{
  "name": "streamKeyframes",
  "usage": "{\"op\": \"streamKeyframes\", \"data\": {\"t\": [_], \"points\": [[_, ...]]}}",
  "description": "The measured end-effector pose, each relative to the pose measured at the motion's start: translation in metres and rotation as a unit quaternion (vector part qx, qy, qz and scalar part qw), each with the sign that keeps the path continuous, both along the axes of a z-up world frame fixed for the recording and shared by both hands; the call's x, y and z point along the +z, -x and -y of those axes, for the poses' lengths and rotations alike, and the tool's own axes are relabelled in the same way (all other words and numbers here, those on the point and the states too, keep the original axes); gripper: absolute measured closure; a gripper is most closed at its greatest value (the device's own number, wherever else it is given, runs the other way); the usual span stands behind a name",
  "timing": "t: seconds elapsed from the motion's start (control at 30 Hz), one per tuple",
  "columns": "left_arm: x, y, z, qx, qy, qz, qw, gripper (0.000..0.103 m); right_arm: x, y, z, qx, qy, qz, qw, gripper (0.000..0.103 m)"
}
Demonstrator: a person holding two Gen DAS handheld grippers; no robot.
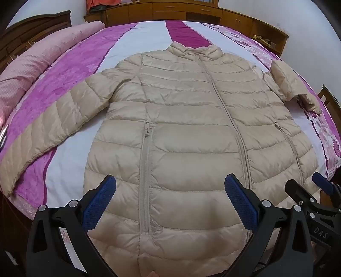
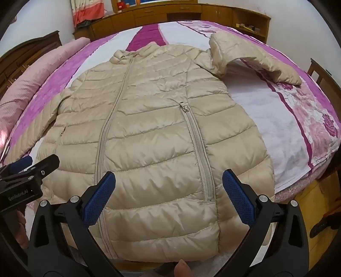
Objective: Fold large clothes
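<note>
A beige quilted puffer jacket (image 1: 187, 119) lies flat and zipped on the bed, collar at the far end; it also shows in the right wrist view (image 2: 149, 127). Its left sleeve (image 1: 46, 132) stretches out flat. Its right sleeve (image 2: 251, 57) is bent and bunched near the bed's right edge. My left gripper (image 1: 170, 187) is open and empty, above the hem left of the centre zip. My right gripper (image 2: 169, 183) is open and empty, above the hem by the pocket zip. Each gripper shows at the edge of the other's view: the right one (image 1: 315, 191) and the left one (image 2: 32, 170).
The bed has a purple, white and floral cover (image 2: 287, 132). A rolled pink quilt (image 1: 32, 64) lies along its left side. Wooden cabinets (image 1: 191, 10) line the far wall, and a wooden chair (image 1: 330, 100) stands at the right.
</note>
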State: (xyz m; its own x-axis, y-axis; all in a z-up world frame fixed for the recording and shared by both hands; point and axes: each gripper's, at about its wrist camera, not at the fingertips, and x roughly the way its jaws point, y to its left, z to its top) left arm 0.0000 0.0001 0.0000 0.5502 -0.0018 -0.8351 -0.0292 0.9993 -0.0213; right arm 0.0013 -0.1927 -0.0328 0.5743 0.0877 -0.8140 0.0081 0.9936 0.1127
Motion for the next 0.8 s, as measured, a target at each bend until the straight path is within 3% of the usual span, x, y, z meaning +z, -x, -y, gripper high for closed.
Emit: {"op": "streamKeyframes", "data": {"t": [0.8], "points": [[0.0010, -0.0006, 0.0020, 0.005, -0.008, 0.003, 0.9999, 0.005, 0.0006, 0.0034, 0.0024, -0.003, -0.003, 0.007, 1.000, 0.003]]}}
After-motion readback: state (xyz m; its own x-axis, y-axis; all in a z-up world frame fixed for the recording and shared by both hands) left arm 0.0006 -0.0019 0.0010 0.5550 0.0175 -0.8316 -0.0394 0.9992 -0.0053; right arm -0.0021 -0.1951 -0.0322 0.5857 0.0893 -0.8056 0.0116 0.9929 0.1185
